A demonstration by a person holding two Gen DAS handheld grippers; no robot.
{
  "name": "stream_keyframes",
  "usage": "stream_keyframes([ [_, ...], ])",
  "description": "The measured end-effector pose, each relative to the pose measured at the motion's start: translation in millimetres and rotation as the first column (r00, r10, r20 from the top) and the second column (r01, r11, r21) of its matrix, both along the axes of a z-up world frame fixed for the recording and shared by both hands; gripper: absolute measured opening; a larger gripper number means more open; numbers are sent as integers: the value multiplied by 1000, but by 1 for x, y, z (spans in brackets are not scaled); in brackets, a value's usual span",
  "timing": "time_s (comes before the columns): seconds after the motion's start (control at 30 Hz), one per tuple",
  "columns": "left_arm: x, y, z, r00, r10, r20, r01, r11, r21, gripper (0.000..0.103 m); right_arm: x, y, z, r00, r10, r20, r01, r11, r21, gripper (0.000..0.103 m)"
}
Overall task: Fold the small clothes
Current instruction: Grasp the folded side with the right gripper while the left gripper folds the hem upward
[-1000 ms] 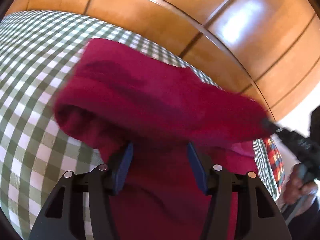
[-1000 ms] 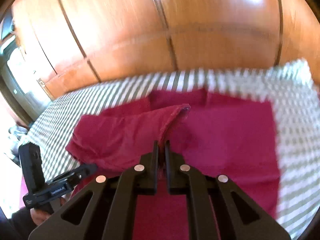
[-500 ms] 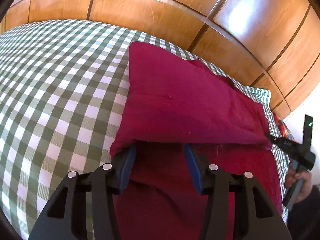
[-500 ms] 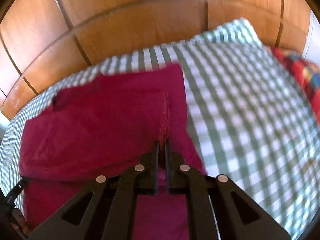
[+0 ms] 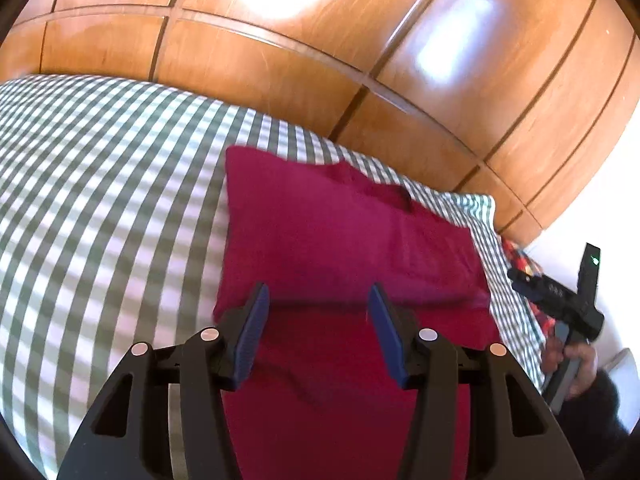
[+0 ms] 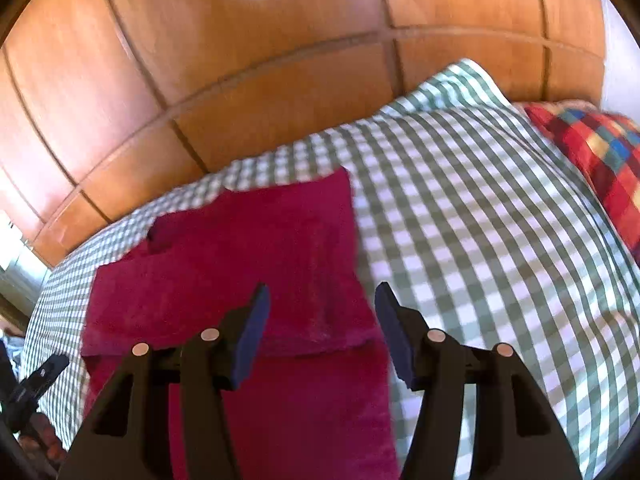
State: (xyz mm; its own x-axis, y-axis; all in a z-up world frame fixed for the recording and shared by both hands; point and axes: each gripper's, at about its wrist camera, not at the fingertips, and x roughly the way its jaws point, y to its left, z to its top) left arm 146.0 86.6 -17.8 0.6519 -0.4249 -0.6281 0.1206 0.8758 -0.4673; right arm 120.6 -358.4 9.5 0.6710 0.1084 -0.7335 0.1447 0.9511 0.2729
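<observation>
A dark red garment (image 5: 340,248) (image 6: 248,268) lies flat on the green-and-white checked bedcover (image 5: 100,208) (image 6: 480,208), its far part folded back over the near part. My left gripper (image 5: 316,300) hovers above the fold's near edge, at the cloth's left side, open with nothing between the blue pads. My right gripper (image 6: 322,300) hangs above the fold's right corner; its jaws are opening and the cloth lies loose under them. The right gripper (image 5: 560,300) shows at the right edge of the left wrist view.
Glossy wooden panels (image 5: 320,60) (image 6: 260,80) rise just behind the bed. A red, blue and yellow checked cushion (image 6: 596,156) lies at the far right. A hand (image 5: 572,364) holds the other gripper's handle.
The lifted red cloth was carried over and laid down as a flat fold. My right gripper, shut on the hem before, has opened and let it go. My left gripper has risen a little.
</observation>
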Motion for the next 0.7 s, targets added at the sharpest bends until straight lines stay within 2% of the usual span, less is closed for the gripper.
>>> stream_keyframes([
  [0.1,21,-16,2,1000,0,15,0,1000,13,51,24,32,-5,998,60,-7,-60,998,-23,55],
  [0.17,33,-26,-4,1000,-14,15,13,998,64,58,38,44,-18,997,69,-32,-70,996,-53,54],
  [0.2,41,-31,-13,1000,-15,-9,16,993,116,65,45,49,-29,996,67,-56,-72,994,-87,54],
  [0.27,49,-33,-37,996,-7,-94,23,986,166,65,50,51,-56,992,46,-121,-64,987,-150,56],
  [0.3,49,-29,-47,993,-12,-120,30,988,151,60,46,51,-69,994,60,-94,-74,984,-162,56],
  [0.33,45,-25,-45,995,-18,-96,31,991,132,60,39,53,-71,996,74,-42,-81,979,-187,56],
  [0.4,40,-12,-37,997,-23,-69,28,997,72,60,33,54,-71,997,77,-21,-80,977,-200,56],
  [0.5,44,20,-25,998,29,-52,-31,999,-42,60,33,54,-72,997,75,-15,-76,976,-203,57],
  [0.6,64,52,-25,991,91,-94,-103,987,-127,70,31,54,-72,997,74,-9,-75,977,-199,57],
  [0.7,92,69,-33,983,102,-151,-128,976,-175,70,30,55,-71,997,74,-6,-74,977,-200,58],
])
